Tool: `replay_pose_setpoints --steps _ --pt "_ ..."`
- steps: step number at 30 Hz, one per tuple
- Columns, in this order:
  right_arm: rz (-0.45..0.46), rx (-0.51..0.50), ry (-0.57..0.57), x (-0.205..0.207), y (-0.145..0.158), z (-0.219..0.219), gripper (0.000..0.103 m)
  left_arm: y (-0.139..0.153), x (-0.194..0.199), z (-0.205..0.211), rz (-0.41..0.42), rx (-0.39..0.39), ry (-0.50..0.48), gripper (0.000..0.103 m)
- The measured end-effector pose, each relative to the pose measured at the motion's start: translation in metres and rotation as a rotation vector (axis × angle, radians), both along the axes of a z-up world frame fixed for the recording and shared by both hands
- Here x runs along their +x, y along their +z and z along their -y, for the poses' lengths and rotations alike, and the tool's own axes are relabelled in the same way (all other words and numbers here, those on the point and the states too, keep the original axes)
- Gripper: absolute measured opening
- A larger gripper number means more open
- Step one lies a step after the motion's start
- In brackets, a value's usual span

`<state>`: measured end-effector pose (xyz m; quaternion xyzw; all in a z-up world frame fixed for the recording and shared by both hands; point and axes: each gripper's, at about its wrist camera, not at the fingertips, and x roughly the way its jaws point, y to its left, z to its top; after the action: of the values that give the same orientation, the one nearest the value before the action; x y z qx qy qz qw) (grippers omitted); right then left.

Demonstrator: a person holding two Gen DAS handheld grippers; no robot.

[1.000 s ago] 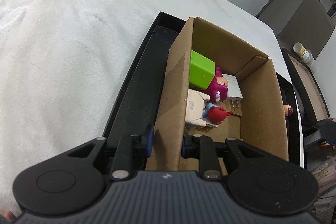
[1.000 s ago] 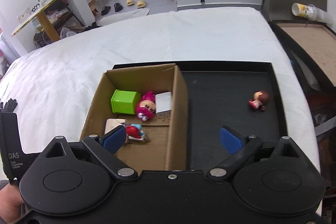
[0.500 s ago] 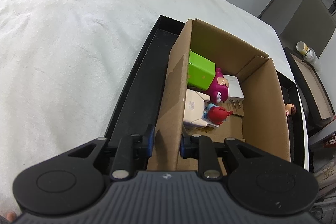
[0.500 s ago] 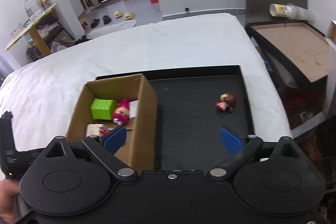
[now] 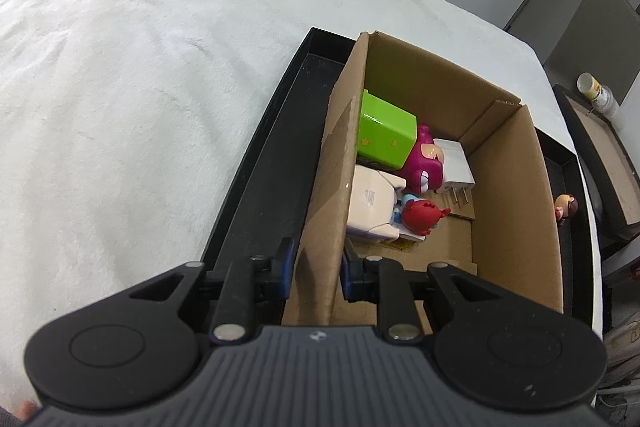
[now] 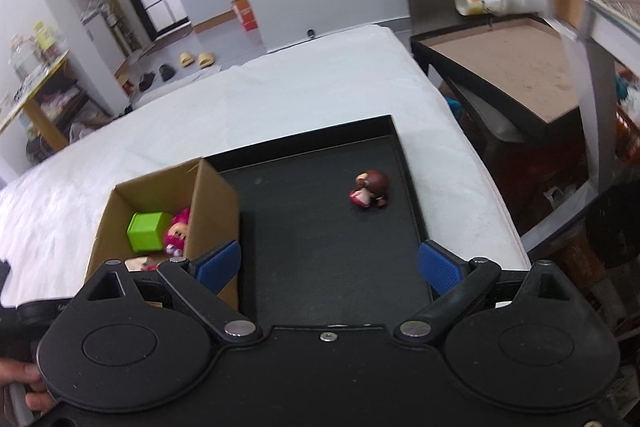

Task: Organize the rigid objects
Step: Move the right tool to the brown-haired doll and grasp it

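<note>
Brown-haired and small, the figurine (image 6: 370,188) at one o'clock looks light, hard and rollable, best pinched across its head by the wide-open right hand-held gripper (image 6: 329,266).

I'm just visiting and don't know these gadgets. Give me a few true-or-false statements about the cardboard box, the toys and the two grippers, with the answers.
1. The left gripper is clamped on a wall of the cardboard box. True.
2. The right gripper holds a toy. False: it is open, with nothing between its pads.
3. The brown-haired figurine lies inside the box. False: it lies on the black tray, outside the box.
4. A green cube sits in the box. True.
5. The box stands on the tray. True.
</note>
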<state>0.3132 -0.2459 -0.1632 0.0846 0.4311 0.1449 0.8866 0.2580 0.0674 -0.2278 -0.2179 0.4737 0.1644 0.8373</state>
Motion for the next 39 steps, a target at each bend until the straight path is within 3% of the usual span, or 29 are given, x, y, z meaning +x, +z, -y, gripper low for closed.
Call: replay_pose_setpoints --steps 17,22,26,35,39 --pt "0.019 0.085 -0.141 0.016 -0.059 -0.002 0.095 -0.013 0.011 0.004 -0.054 0.031 0.01 0.021" --pt "0.052 0.096 -0.145 0.017 -0.076 -0.014 0.087 -0.013 0.012 0.004 -0.052 0.03 0.015 0.019" --pt "0.059 0.074 -0.141 0.024 -0.088 -0.022 0.082 -0.013 0.012 0.003 -0.047 0.026 0.014 0.018" --pt "0.091 0.05 -0.192 0.054 -0.098 -0.027 0.082 -0.013 0.013 0.001 -0.056 0.025 0.012 0.018" --pt "0.12 -0.011 -0.208 0.063 -0.104 -0.032 0.083 -0.016 0.014 0.001 -0.061 0.024 0.012 0.018"
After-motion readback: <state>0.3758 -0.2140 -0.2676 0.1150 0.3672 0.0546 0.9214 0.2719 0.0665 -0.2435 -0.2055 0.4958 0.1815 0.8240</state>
